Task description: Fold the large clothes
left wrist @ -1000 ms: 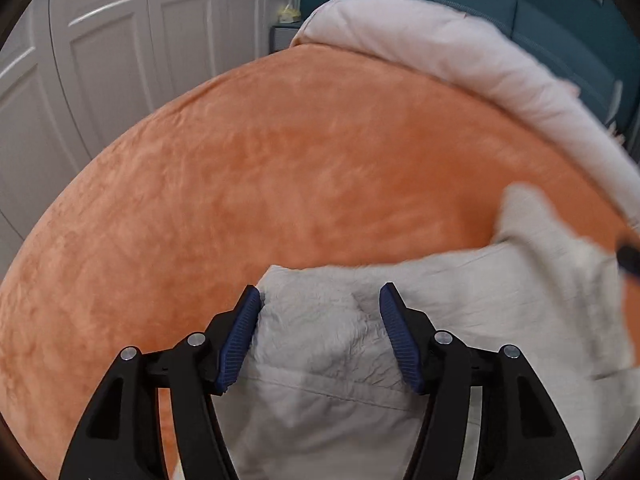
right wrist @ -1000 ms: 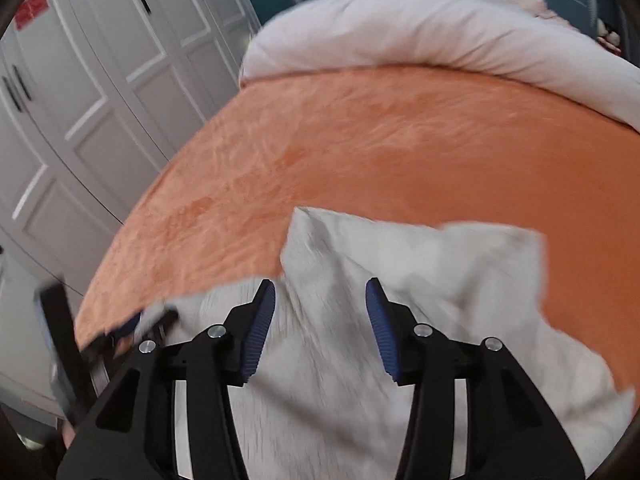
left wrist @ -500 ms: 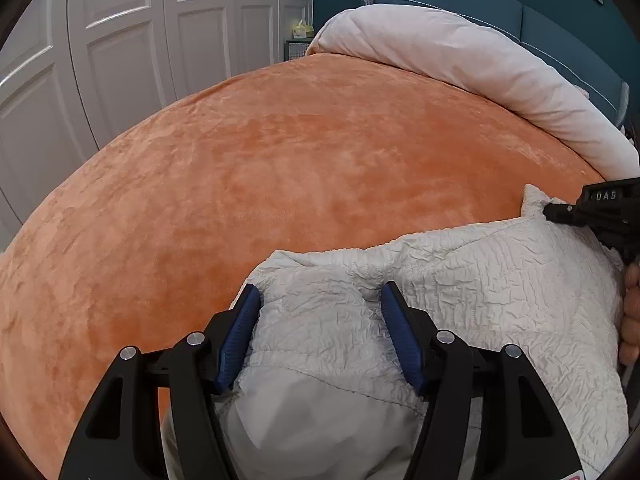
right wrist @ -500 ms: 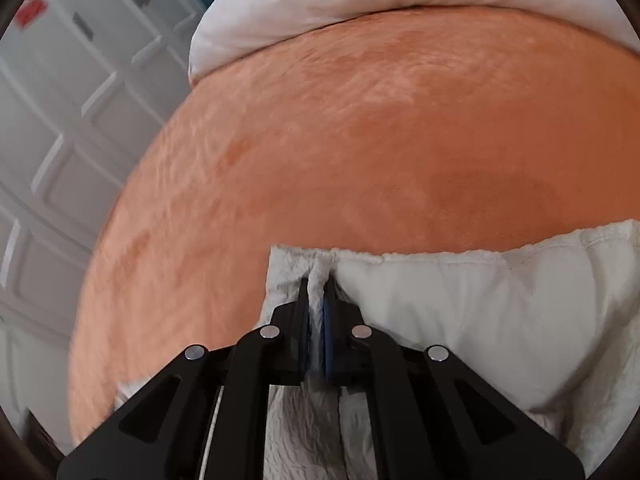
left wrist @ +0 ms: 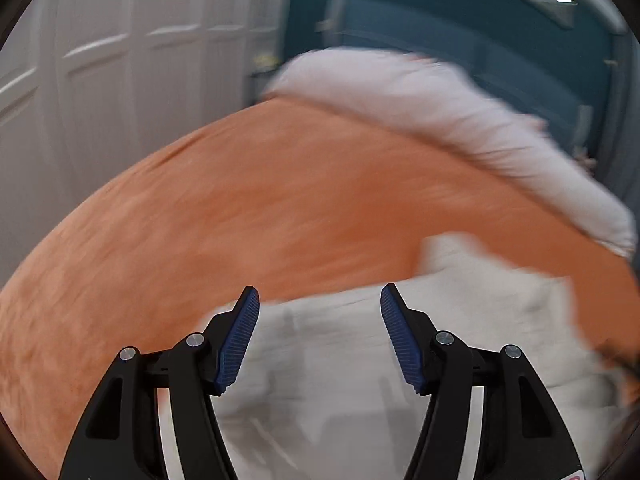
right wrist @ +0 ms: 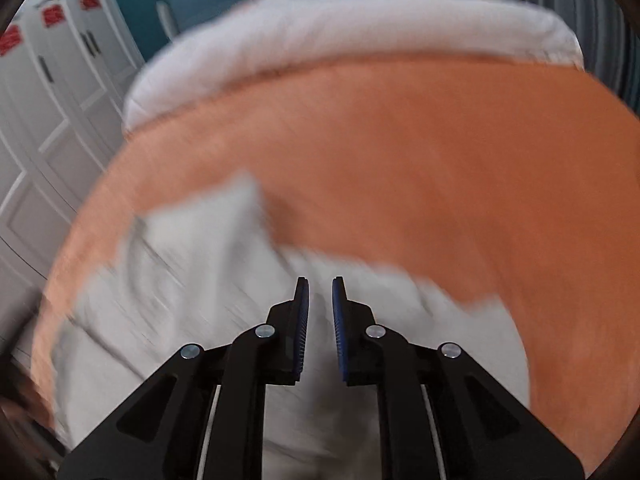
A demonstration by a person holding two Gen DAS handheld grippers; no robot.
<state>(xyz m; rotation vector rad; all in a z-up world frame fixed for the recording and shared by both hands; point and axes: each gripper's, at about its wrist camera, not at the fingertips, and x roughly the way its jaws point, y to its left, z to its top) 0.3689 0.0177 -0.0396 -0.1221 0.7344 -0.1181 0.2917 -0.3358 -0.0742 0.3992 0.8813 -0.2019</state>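
A pale grey garment lies rumpled on the near part of a bed covered by an orange blanket, both wrist views smeared by motion blur. In the left wrist view, the left gripper hangs over the near left part of the cloth, its blue-padded fingers spread wide with nothing pinched between them; the fabric shows below and behind the gap, and one corner of it rises toward the far right edge of the blanket. In the right wrist view, the right gripper hovers above the garment, its fingers standing only a narrow slit apart and opening. The cloth is seen through the slit, but the blur does not settle whether any of it lies between the pads; no fold is visibly pinched there. From this side the garment spreads to the left and near the camera, with a raised corner pointing toward the far left of the bed. A white duvet is bunched along the far end of the bed, beyond the orange blanket. White panelled wardrobe doors stand along the left side of the room, some bearing red labels, and a teal wall rises behind the bed.
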